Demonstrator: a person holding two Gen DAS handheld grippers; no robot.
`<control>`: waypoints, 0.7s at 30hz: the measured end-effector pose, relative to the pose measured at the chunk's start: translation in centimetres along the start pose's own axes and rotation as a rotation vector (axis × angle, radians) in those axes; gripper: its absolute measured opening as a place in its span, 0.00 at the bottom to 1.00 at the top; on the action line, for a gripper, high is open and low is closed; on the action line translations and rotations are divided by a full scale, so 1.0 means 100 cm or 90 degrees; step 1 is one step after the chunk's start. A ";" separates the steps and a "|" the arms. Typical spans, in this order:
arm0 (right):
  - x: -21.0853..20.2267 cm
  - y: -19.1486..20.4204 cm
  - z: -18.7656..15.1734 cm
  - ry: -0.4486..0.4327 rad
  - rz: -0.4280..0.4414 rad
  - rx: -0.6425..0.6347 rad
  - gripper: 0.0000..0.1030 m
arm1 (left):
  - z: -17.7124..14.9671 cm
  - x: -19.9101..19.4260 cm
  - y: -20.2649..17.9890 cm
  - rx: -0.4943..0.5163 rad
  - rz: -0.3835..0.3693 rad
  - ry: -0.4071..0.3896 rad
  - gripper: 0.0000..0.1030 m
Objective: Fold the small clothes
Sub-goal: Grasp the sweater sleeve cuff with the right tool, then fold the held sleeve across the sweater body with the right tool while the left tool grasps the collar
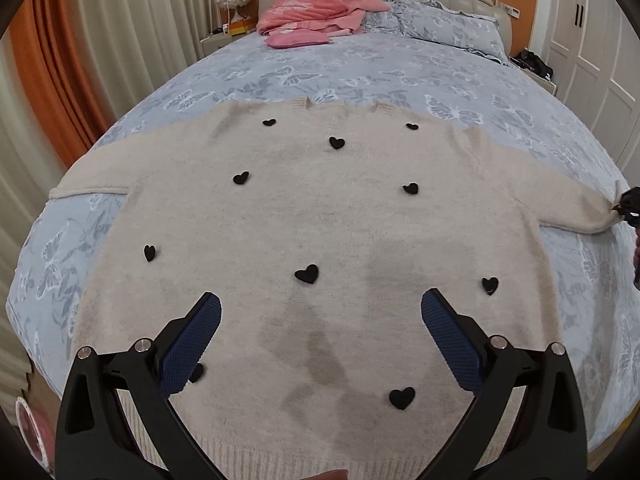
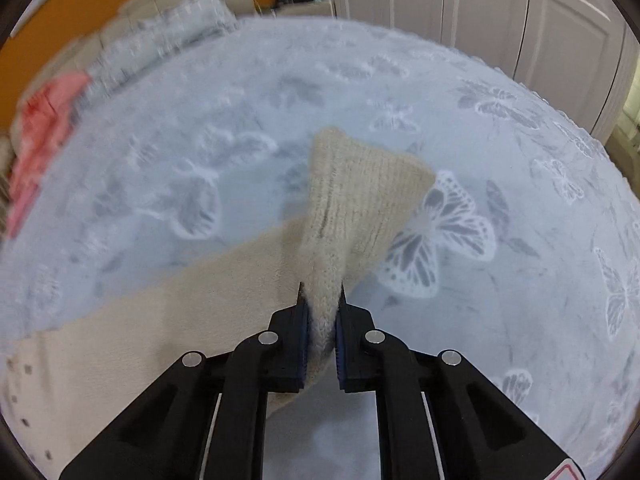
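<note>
- I see the sweater (image 1: 320, 216) lying flat, front up, in the middle of the bed (image 1: 360, 68). It is cream, fuzzy knit, with small black heart patches (image 1: 307, 273) scattered over the body and a ribbed hem at the near edge.
- My left gripper (image 1: 320, 344) hangs over the lower part of the sweater with its jaws wide apart; nothing sits between the blue ridged pads (image 1: 196, 344).
- My right gripper (image 2: 322, 304) has its jaws pinched on the ribbed cuff (image 2: 360, 192) of the sweater's right sleeve. The cuff fans out past the fingertips, and the knit is squeezed thin between the pads.
- The bedspread is pale blue, smooth, printed with white and grey butterflies.
- Darker patches show on the sweater body between the left fingers; I cannot tell if they are shadow or stain.
- Right wrist view is smeared on its left side; the sweater body there is only a cream band.
- In the left wrist view only a dark tip of the right gripper shows at the sleeve end, at the frame edge.
- Beyond the sweater's neckline: open bedspread, then a pink heap of clothes (image 1: 316, 8) at the headboard. Left sleeve lies near the bed's side edge.
</note>
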State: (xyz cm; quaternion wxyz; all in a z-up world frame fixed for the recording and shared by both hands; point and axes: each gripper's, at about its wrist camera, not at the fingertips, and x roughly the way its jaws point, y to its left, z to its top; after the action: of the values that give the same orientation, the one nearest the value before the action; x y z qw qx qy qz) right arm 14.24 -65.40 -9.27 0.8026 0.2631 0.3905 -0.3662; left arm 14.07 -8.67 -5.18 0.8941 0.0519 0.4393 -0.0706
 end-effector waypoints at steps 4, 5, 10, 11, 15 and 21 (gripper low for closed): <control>-0.055 0.024 0.006 -0.056 0.121 0.012 0.09 | -0.001 -0.002 0.013 -0.022 -0.012 0.002 0.95; -0.069 0.036 0.008 -0.066 0.156 0.005 0.09 | -0.001 -0.003 0.017 -0.032 -0.016 0.002 0.95; -0.149 0.165 -0.007 -0.097 0.332 -0.140 0.09 | 0.004 -0.014 0.039 -0.080 -0.042 -0.004 0.95; -0.156 0.184 -0.013 -0.094 0.354 -0.161 0.09 | 0.006 -0.016 0.044 -0.089 -0.046 -0.007 0.95; -0.181 0.296 -0.064 -0.060 0.446 -0.275 0.09 | 0.012 -0.023 0.069 -0.126 -0.061 -0.017 0.95; -0.152 0.430 -0.178 0.055 0.489 -0.415 0.14 | 0.015 -0.024 0.111 -0.156 -0.039 -0.027 0.95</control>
State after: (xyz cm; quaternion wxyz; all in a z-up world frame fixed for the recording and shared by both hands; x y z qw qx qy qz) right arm 34.12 -21.39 -0.84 0.9030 0.1386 0.3922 0.1077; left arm 15.72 2.22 -1.97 0.9002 -0.0729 0.4270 -0.0445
